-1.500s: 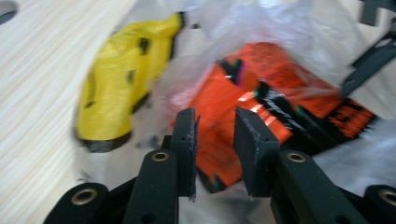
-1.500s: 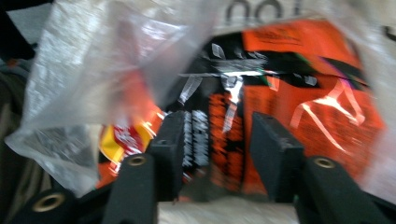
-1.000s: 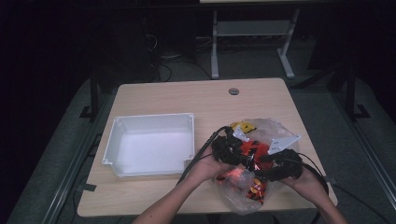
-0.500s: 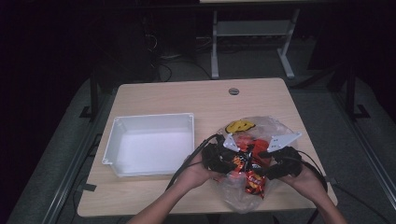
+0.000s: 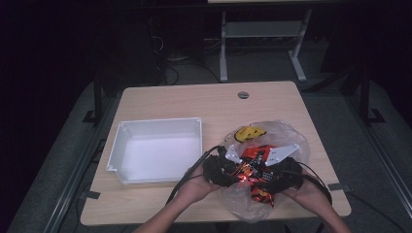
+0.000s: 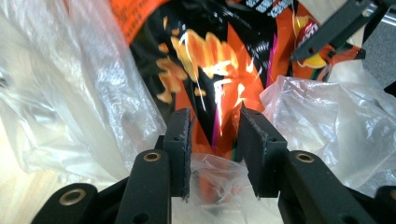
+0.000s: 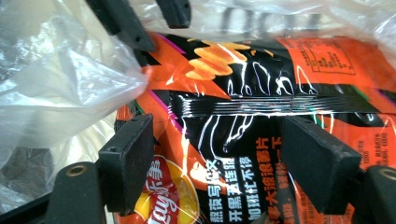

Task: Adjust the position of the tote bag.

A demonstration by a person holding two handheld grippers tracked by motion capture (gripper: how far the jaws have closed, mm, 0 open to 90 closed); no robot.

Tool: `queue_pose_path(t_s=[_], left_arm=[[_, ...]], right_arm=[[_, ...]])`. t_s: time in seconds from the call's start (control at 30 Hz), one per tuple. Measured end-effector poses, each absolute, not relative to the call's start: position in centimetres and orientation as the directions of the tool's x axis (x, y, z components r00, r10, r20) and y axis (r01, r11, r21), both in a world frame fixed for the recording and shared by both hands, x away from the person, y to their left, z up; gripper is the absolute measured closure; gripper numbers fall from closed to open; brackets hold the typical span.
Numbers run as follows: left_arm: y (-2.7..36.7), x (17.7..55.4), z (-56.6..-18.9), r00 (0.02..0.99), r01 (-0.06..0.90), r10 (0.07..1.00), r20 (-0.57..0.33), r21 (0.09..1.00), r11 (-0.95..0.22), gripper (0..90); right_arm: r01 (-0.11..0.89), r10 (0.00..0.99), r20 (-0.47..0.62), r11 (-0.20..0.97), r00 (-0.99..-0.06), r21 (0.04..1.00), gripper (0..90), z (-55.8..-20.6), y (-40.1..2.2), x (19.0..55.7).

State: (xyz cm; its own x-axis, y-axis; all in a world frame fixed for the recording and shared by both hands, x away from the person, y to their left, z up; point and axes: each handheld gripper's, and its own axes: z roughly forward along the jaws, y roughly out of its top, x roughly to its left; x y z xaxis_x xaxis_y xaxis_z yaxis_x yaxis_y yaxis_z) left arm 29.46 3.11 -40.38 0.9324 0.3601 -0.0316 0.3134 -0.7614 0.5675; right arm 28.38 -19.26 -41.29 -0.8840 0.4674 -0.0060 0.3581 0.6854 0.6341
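An orange and black snack packet (image 5: 252, 158) lies in the mouth of a clear plastic bag (image 5: 286, 133) at the table's near right. My left gripper (image 5: 227, 170) comes in from the left, and its jaws (image 6: 215, 114) are shut on the packet's (image 6: 210, 60) end with crumpled bag film (image 6: 327, 121) among them. My right gripper (image 5: 281, 177) faces it from the right. Its jaws (image 7: 217, 121) have just been opening and stand wide on either side of the packet (image 7: 243, 107), with the pads clear of it. More packets lie in the bag underneath.
A white tray (image 5: 160, 120) stands to the left on the wooden table (image 5: 194, 102). A yellow packet (image 5: 248, 132) lies at the bag's far edge. Cables trail from both grippers over the near edge. Dark floor and a metal frame lie beyond the table.
My left gripper has shifted a little left and toward the near edge with the packet. The right gripper's jaws have spread apart.
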Motion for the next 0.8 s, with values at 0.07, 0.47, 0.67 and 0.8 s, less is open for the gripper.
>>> queue_pose_path(t_s=[0.07,0.47,0.67,0.8], left_arm=[[3.1,29.5,-40.7,0.931,0.323,0.362,-0.044,0.561,-0.762,64.5],[1.7,30.6,-41.6,0.925,0.342,0.372,-0.070,0.575,-0.743,64.2],[1.8,30.4,-41.2,0.931,0.326,0.360,-0.058,0.577,-0.749,62.3],[2.5,29.7,-41.0,0.930,0.324,0.365,-0.049,0.582,-0.746,60.2]], right_arm=[[0.359,0.469,-0.010,0.689,-0.883,0.630,25.9,-41.4,-19.2,28.6],[0.390,0.501,-0.009,0.685,-0.866,0.616,26.7,-41.7,-20.7,30.5],[0.422,0.522,0.025,0.660,-0.852,0.622,26.4,-41.9,-22.1,31.1],[0.411,0.510,0.031,0.653,-0.860,0.636,25.7,-41.8,-22.3,30.4]])
